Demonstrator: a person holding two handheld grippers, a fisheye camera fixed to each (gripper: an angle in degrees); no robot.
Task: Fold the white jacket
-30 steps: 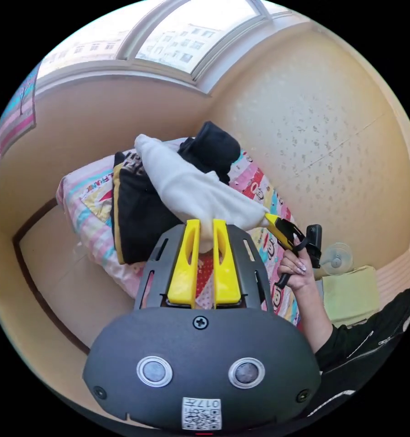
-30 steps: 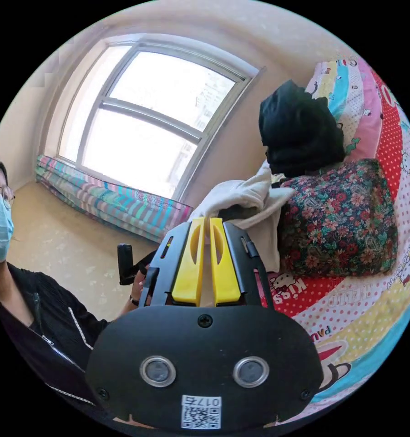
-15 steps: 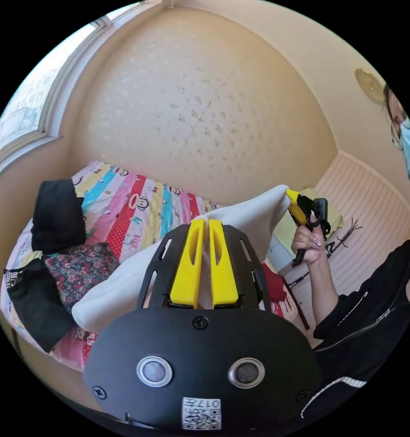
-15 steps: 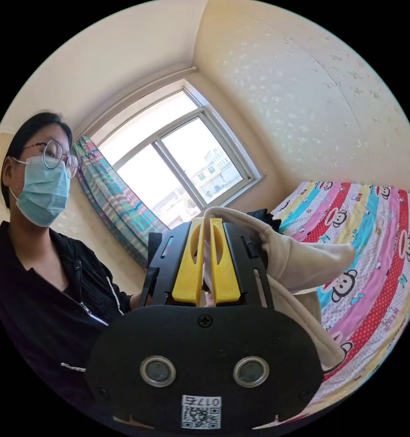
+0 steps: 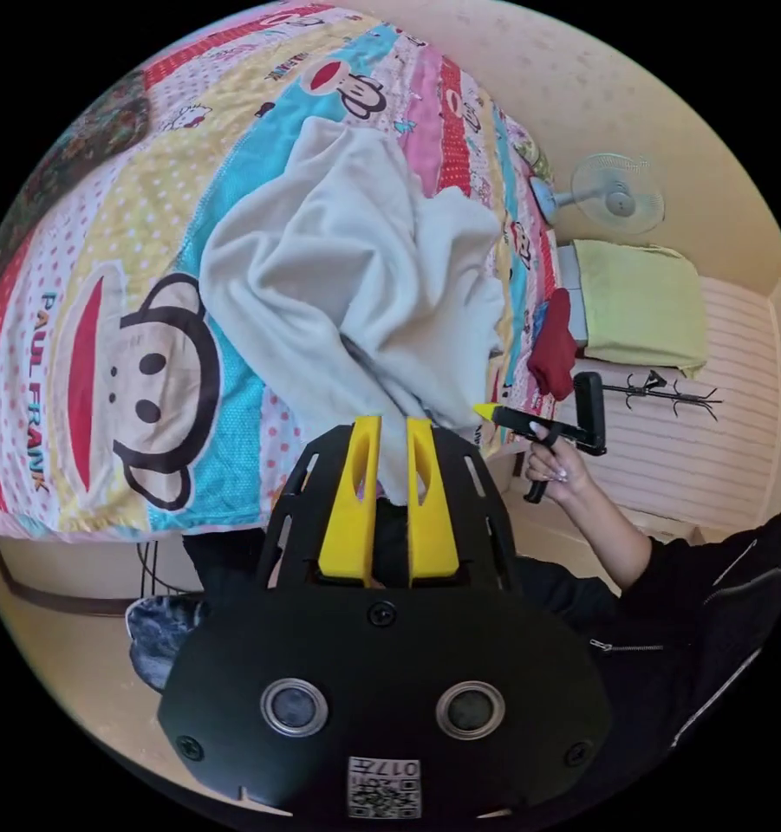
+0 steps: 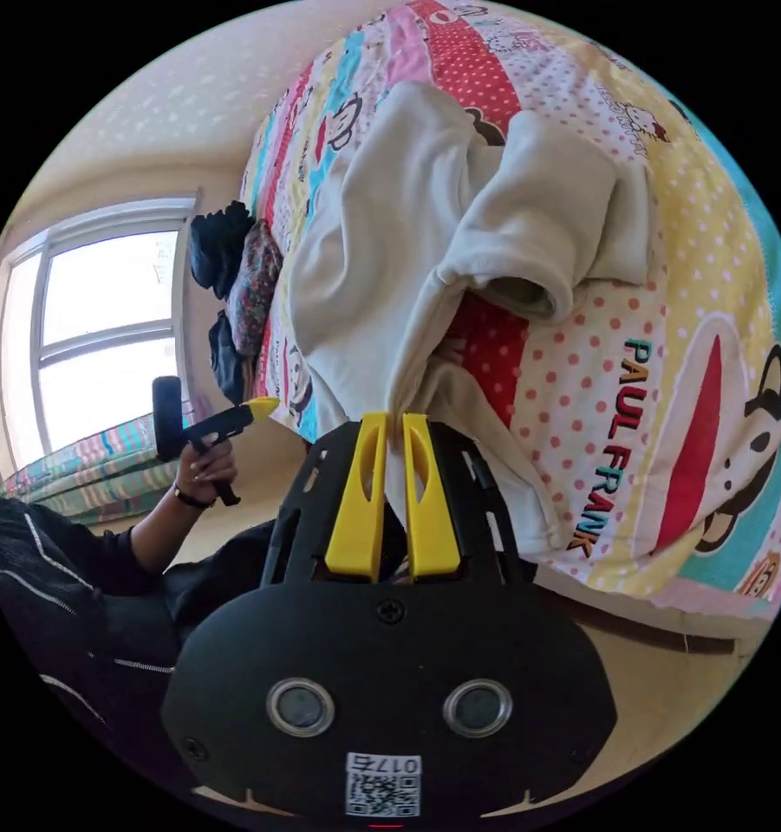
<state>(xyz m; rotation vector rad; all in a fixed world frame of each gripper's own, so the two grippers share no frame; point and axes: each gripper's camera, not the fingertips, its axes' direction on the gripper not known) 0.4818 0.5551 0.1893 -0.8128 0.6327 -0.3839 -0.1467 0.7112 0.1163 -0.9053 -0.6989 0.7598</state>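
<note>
The white jacket (image 5: pixel 347 286) lies bunched on the cartoon-print bedspread (image 5: pixel 104 373), near the bed's edge. My left gripper (image 5: pixel 393 423) is shut on a fold of its near hem. In the right gripper view the jacket (image 6: pixel 390 243) spreads away from me with one sleeve folded over, and my right gripper (image 6: pixel 394 418) is shut on its edge. The right gripper's yellow tip (image 5: pixel 492 412), held by a hand (image 5: pixel 550 464), meets the jacket's side in the left gripper view. The left gripper (image 6: pixel 234 418) shows in the right gripper view at the jacket's other side.
Dark clothes and a floral pillow (image 6: pixel 250 286) lie at the bed's far end by the window (image 6: pixel 104 312). Beside the bed stand a fan (image 5: pixel 617 192), a green-covered surface (image 5: pixel 641 303), a red cloth (image 5: pixel 553 351) and a coat rack (image 5: pixel 667 397). The person's dark sleeves are close below.
The jacket was pulled off the pile of clothes, swung up through the air, and now rests on the bedspread. Both grippers have kept their hold and come down to the bed's edge.
</note>
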